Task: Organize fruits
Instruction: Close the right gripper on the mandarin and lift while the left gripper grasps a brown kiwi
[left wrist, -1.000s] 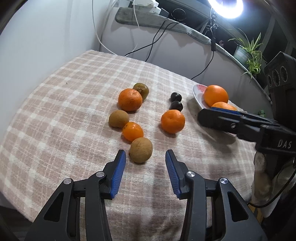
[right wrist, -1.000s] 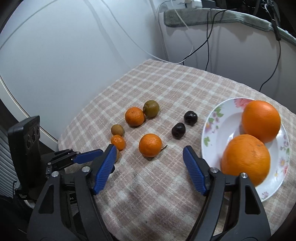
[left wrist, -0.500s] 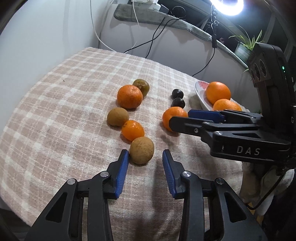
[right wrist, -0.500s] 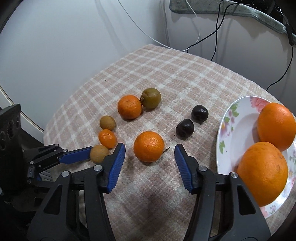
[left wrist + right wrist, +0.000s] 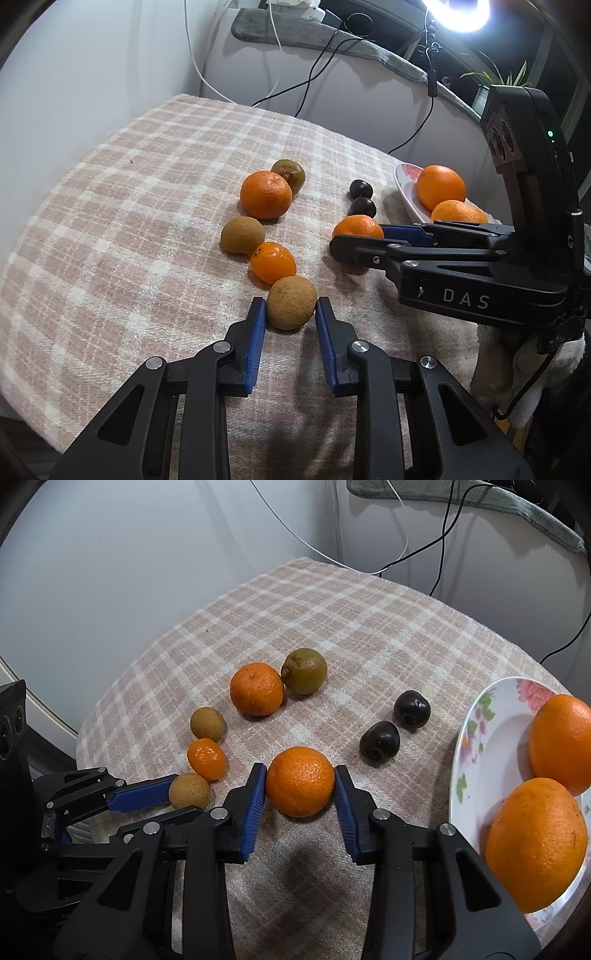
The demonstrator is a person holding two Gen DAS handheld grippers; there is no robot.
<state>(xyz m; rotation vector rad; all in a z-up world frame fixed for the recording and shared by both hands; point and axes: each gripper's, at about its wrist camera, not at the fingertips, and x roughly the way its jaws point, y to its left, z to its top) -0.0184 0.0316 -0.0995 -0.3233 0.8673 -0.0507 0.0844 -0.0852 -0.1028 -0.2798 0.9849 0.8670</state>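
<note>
Far left of the right wrist view, the left gripper [image 5: 186, 794] reaches in over the checked tablecloth [image 5: 332, 620], its blue pads on either side of a brown round fruit [image 5: 189, 791]. In the left wrist view the same brown round fruit [image 5: 291, 302] sits between the blue pads [image 5: 257, 343] with the left pad touching its skin and the right pad at or just off it; the fruit rests on the cloth, so the jaws bracket it closely, grip not confirmed. Just beyond it lies a small orange fruit [image 5: 273, 262], touching it, then a second brown fruit [image 5: 242, 235], then a larger mandarin [image 5: 266, 194] with a greenish-brown fruit [image 5: 289, 175] against its far side. Moving right, the right gripper [image 5: 300, 801] has its pads pressed to both flanks of a mandarin [image 5: 300, 781], pinching it while it sits on the cloth. In the left wrist view the right gripper [image 5: 354, 243] comes in from the right, hiding much of that mandarin [image 5: 356, 227]. Right of it, two dark fruits [image 5: 395, 727] lie side by side, touching, between the mandarin and the plate. At far right, a floral white plate [image 5: 476, 731] holds two big oranges [image 5: 535, 842], close together, one nearer the camera. Cables [image 5: 443, 528] hang down the wall behind the table.
</note>
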